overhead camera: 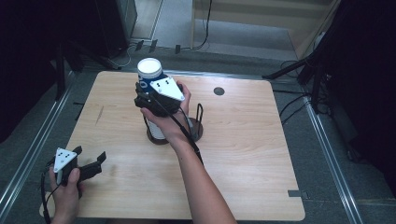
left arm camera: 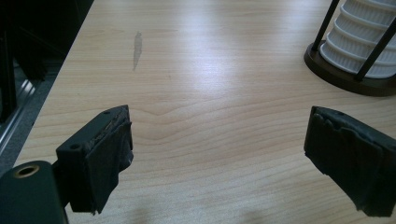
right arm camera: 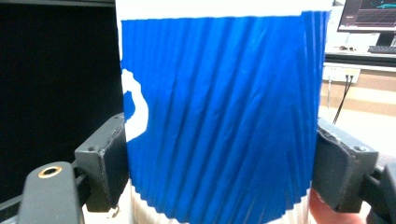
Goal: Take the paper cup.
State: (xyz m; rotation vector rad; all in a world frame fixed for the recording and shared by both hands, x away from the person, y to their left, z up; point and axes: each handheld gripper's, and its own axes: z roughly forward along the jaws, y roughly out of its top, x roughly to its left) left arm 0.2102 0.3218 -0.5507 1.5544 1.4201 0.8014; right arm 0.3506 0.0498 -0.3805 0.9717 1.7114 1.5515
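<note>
Between the pads of the right gripper (right arm camera: 219, 154) sits a blue paper cup (right arm camera: 219, 107), both pads pressed against its sides; it tops a stack of cups (overhead camera: 156, 128) standing in a dark wire holder (overhead camera: 198, 126) mid-table. Near the table's (overhead camera: 243, 154) front left corner, the left gripper (left arm camera: 217, 154) rests with its jaws spread wide and nothing between them.

No legible text, brand or number anywhere. Blue cup (right arm camera: 219, 116) — one white mark on its sleeve at about 9 o'clock in the right gripper view, a curled fragment of a logo or letter, cut off by the edge, unreadable. Monitor (right arm camera: 369, 16) at 1 o'clock in the same view — coloured traces on screen, too small to read.
</note>
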